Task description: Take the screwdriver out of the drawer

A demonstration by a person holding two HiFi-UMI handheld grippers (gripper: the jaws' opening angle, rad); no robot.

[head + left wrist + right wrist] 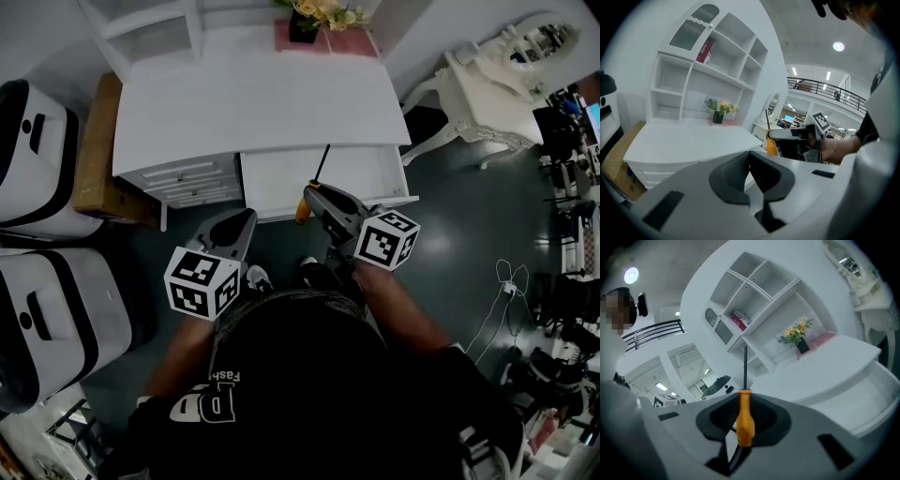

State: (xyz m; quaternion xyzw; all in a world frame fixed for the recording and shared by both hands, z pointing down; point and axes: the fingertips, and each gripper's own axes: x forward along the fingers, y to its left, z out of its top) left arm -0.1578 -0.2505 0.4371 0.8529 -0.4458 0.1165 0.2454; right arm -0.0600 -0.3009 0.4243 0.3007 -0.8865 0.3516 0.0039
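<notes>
Two white cases (42, 159) and a cardboard box (94, 150) stand on the floor at the far left, beside the white table (253, 103). Next, the left hand-held gripper (242, 225) hangs before the small drawer fronts, jaws together on nothing. To its right, the right hand-held gripper (312, 197) is clamped on the orange handle of the screwdriver (744, 420), with the shaft pointing away over the open drawer (272, 183). The tool looks lifted clear, so the best finish is to draw it back level with a firm grip, tip off the drawer front. Flowers (314, 14) sit at the table's back edge. An ornate dressing table (478, 94) stands far right on the dark floor.
</notes>
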